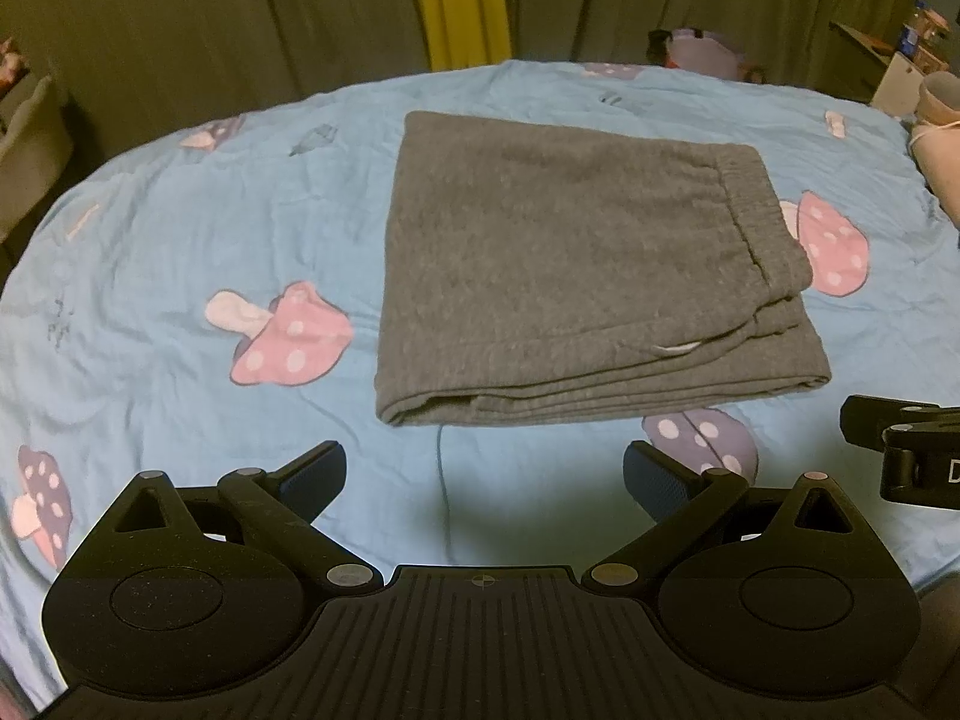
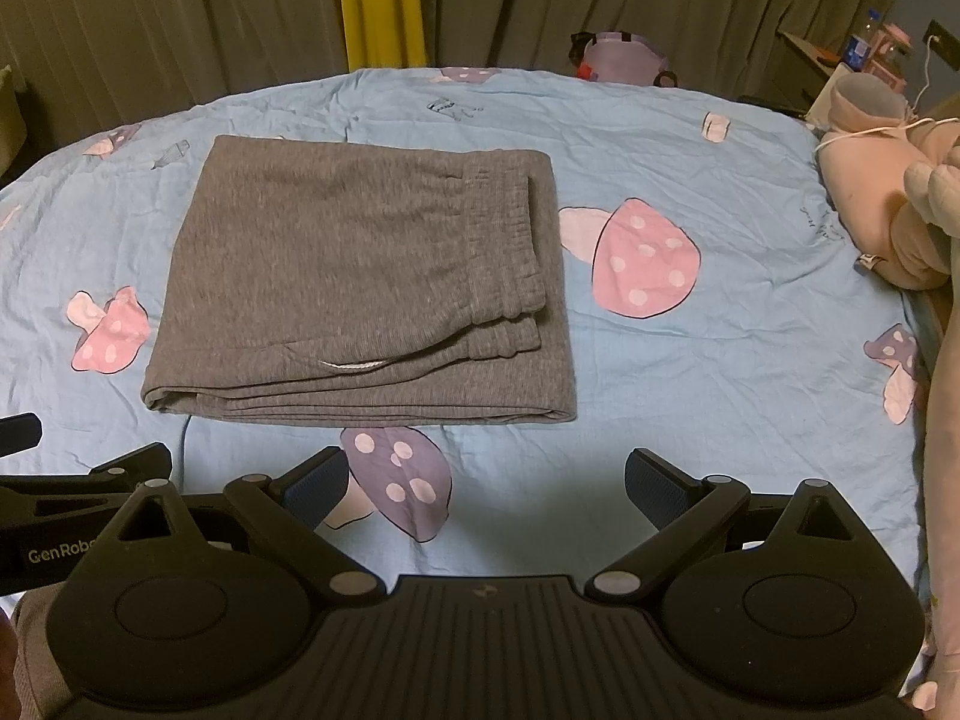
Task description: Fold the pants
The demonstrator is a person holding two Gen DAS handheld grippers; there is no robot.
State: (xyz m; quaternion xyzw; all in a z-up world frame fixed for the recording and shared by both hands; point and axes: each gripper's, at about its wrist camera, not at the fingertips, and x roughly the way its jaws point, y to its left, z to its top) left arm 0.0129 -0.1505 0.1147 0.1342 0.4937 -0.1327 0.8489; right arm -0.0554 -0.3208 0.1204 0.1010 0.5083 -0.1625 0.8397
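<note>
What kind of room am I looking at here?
Most likely a bedroom. The pants lie on a bed with a mushroom-print sheet, curtains hang behind it, and a pink pillow sits at the bed's right edge.

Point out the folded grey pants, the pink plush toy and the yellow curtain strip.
folded grey pants (image 1: 564, 252), left wrist view, middle of top layer.
pink plush toy (image 2: 870, 204), right wrist view, on its body.
yellow curtain strip (image 2: 379, 0), right wrist view, mid strip.

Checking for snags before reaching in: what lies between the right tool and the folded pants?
Only bedsheet, printed with a purple mushroom, lies between the open right tool and the grey pants; nothing loose shows there in the right wrist view.
</note>
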